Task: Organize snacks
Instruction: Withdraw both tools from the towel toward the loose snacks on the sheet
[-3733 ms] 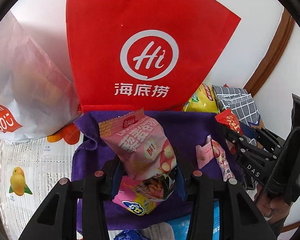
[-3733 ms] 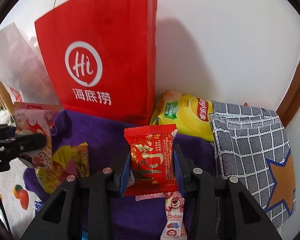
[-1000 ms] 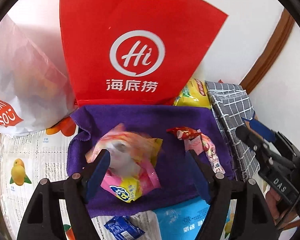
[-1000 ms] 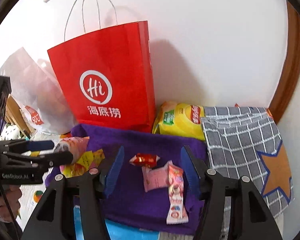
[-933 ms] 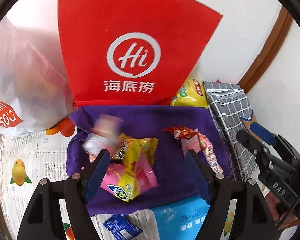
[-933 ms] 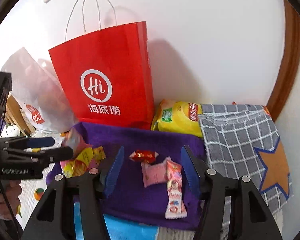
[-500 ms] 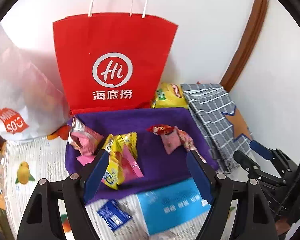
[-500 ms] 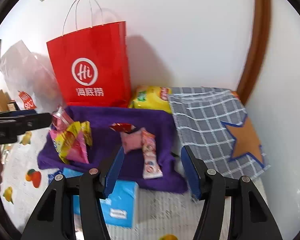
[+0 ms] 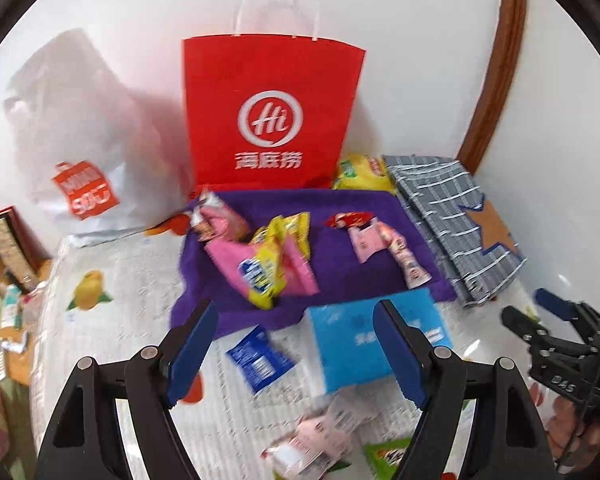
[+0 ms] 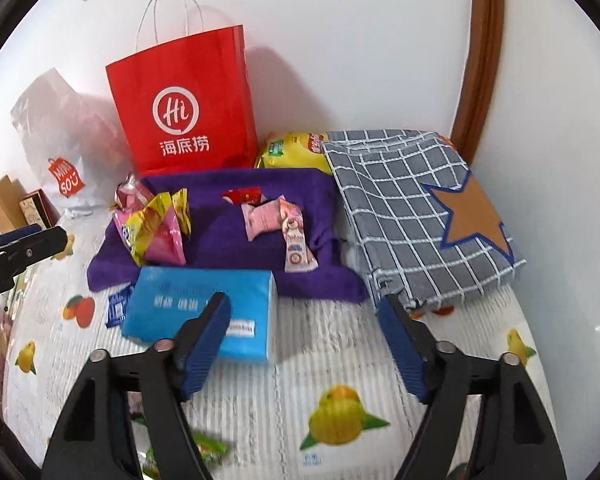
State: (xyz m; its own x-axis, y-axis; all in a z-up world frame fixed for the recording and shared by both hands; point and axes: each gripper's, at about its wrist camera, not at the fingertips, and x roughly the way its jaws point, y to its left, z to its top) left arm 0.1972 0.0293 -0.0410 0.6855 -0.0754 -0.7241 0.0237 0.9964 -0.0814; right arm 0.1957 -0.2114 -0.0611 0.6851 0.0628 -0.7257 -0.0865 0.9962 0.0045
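A purple cloth [image 9: 340, 208] [image 10: 220, 236] lies below a red paper bag [image 9: 272, 116] [image 10: 184, 108]. On its left lie a pink puffed packet [image 9: 216, 220] and a yellow-and-pink packet [image 9: 268, 264] [image 10: 156, 232]. On its right lie a small red packet [image 9: 348, 219] [image 10: 242, 195], a pink packet [image 9: 366, 240] [image 10: 262, 220] and a pink stick packet [image 9: 408, 260] [image 10: 294, 240]. My left gripper [image 9: 294, 344] is open and empty, held back above the table. My right gripper [image 10: 304, 340] is open and empty too.
A blue tissue pack [image 9: 374, 344] [image 10: 200, 312] and a small blue packet [image 9: 258, 360] lie in front of the cloth. Loose packets [image 9: 320, 440] lie nearer. A yellow chip bag [image 10: 296, 152], a grey checked cloth [image 10: 412, 216] and a white plastic bag [image 9: 80, 140] stand around.
Both grippers let go of their packets onto the purple cloth and opened. Both have since pulled back and up, so more of the table shows.
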